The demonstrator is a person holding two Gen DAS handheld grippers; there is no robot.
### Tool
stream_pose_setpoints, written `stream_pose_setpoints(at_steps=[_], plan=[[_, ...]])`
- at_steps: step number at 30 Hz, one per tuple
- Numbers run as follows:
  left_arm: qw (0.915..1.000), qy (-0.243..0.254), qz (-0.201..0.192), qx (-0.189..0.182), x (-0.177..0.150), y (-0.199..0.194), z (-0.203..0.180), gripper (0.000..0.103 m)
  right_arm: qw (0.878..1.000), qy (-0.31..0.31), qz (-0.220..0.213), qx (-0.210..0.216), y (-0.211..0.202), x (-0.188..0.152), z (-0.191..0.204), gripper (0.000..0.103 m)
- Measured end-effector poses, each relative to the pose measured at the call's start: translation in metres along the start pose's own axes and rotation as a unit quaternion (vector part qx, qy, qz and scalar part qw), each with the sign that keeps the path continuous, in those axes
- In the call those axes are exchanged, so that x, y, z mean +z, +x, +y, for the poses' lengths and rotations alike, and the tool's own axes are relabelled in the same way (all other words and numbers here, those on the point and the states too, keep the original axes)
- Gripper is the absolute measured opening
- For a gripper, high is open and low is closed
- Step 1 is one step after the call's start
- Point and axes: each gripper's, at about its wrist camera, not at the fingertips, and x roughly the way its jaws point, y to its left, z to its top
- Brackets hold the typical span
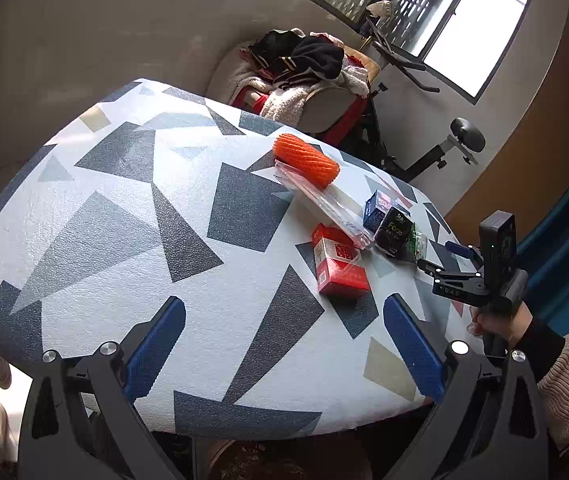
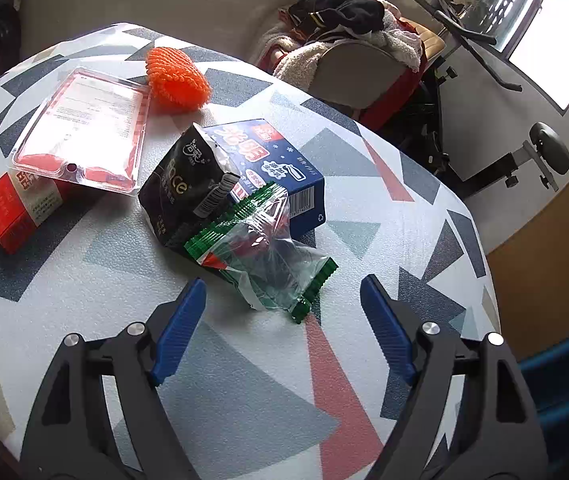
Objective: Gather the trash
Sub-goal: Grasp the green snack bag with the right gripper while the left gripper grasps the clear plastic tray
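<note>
Trash lies on a table with a geometric-print cover [image 1: 124, 240]. A clear green-edged wrapper [image 2: 268, 252] lies just ahead of my right gripper [image 2: 284, 312], which is open and empty. Behind the wrapper are a black tissue pack [image 2: 180, 188], a blue box [image 2: 280, 160], a clear plastic tray [image 2: 84, 128], a red box [image 2: 20, 208] and an orange foam net [image 2: 176, 80]. My left gripper [image 1: 284, 328] is open and empty, hovering over the table near the red box [image 1: 338, 264]. The orange net [image 1: 306, 160] and the right gripper [image 1: 460, 264] also show in the left wrist view.
A chair piled with clothes [image 1: 304, 68] stands behind the table. An exercise bike [image 1: 424, 128] is beside it under the window. A blue object [image 2: 564, 380] sits past the table's right edge.
</note>
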Motion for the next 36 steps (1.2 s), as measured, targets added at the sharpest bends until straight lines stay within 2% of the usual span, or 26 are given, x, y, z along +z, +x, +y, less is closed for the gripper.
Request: stream_pose_setpoints(at_steps=[3, 6, 7, 8, 10, 11, 13, 16, 18, 20, 22, 26, 30, 32, 35, 36], plan=[[0.9994, -0.025, 0.000, -0.022, 0.010, 0.014, 0.003, 0.097, 1.000, -0.024, 0.010, 0.006, 0.013, 0.005, 0.004, 0.066], [0.9990, -0.027, -0.003, -0.035, 0.020, 0.026, -0.002, 0.097, 0.999, -0.034, 0.012, 0.018, 0.017, 0.003, 0.007, 0.048], [0.9990, -0.025, -0.003, -0.038, 0.023, 0.030, -0.004, 0.097, 0.999, -0.032, 0.010, 0.021, 0.017, 0.002, 0.007, 0.046], [0.9989, -0.023, -0.001, -0.042, 0.026, 0.034, -0.006, 0.097, 0.999, -0.024, 0.003, 0.029, 0.014, 0.000, 0.006, 0.044], [0.9985, -0.021, 0.003, -0.050, 0.032, 0.042, -0.011, 0.097, 0.999, 0.001, -0.006, 0.044, 0.008, -0.003, 0.000, 0.031], [0.9985, -0.021, 0.007, -0.051, 0.035, 0.048, -0.013, 0.097, 0.998, 0.018, -0.014, 0.052, 0.003, -0.004, -0.004, 0.029], [0.9976, -0.029, 0.013, -0.061, 0.042, 0.058, -0.015, 0.097, 0.996, 0.051, -0.029, 0.067, -0.008, -0.007, -0.011, 0.016], [0.9955, -0.055, 0.028, -0.072, 0.055, 0.077, -0.016, 0.090, 0.990, 0.106, -0.050, 0.084, -0.023, -0.013, -0.021, 0.016], [0.9921, -0.084, 0.041, -0.083, 0.065, 0.093, -0.014, 0.081, 0.983, 0.144, -0.062, 0.098, -0.032, -0.016, -0.028, 0.016], [0.9849, -0.130, 0.055, -0.101, 0.075, 0.110, -0.008, 0.068, 0.976, 0.175, -0.072, 0.107, -0.040, -0.019, -0.032, 0.016], [0.9759, -0.179, 0.060, -0.110, 0.083, 0.127, -0.002, 0.065, 0.972, 0.189, -0.079, 0.115, -0.046, -0.020, -0.032, 0.016], [0.9684, -0.224, 0.053, -0.096, 0.099, 0.158, 0.005, 0.063, 0.972, 0.187, -0.084, 0.118, -0.054, -0.019, -0.028, 0.016], [0.9582, -0.266, 0.075, -0.073, 0.101, 0.189, 0.017, 0.054, 0.970, 0.195, -0.081, 0.121, -0.055, -0.024, -0.026, 0.016], [0.9593, -0.265, 0.076, -0.062, 0.101, 0.198, 0.018, 0.054, 0.969, 0.199, -0.079, 0.123, -0.053, -0.028, -0.026, 0.016], [0.9653, -0.247, 0.073, -0.044, 0.100, 0.204, 0.016, 0.051, 0.969, 0.203, -0.073, 0.122, -0.051, -0.033, -0.025, 0.016], [0.9661, -0.243, 0.076, -0.040, 0.099, 0.205, 0.016, 0.036, 0.968, 0.206, -0.071, 0.122, -0.050, -0.034, -0.025, 0.016]])
